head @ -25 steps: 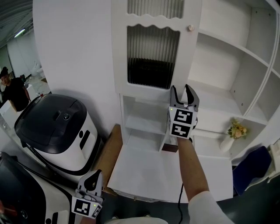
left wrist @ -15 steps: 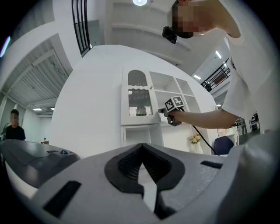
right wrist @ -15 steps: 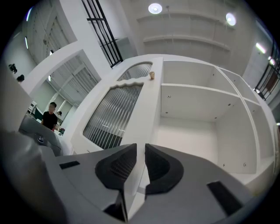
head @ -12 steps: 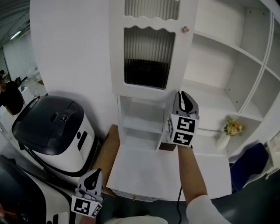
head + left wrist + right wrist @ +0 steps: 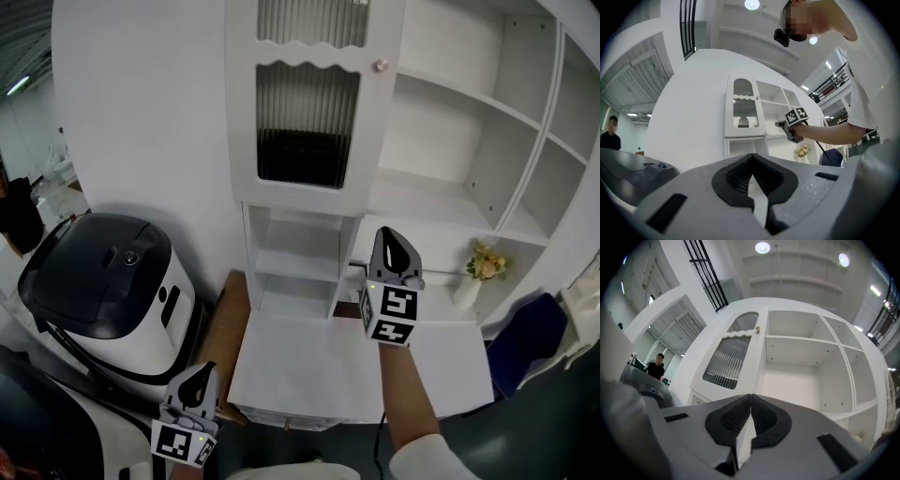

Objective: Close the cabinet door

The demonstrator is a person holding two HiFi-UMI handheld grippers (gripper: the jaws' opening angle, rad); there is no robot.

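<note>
The cabinet door (image 5: 307,103) sits at the cabinet's upper left, seemingly flush. The right gripper (image 5: 394,246) and left gripper (image 5: 199,375) both have jaws together, empty. If unlatched, the door could drift open, and a sideways sweep might topple the flower vase (image 5: 467,289).

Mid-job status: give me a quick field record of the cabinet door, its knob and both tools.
cabinet door: ribbed glass panel, covers the cabinet's upper left; full closure unclear
knob: top right of door, nothing touching it
right tool: jaws shut, empty, below the door, clear of it
left tool: jaws shut, empty, low beside the appliance
flower vase: stands right of the right tool
</note>
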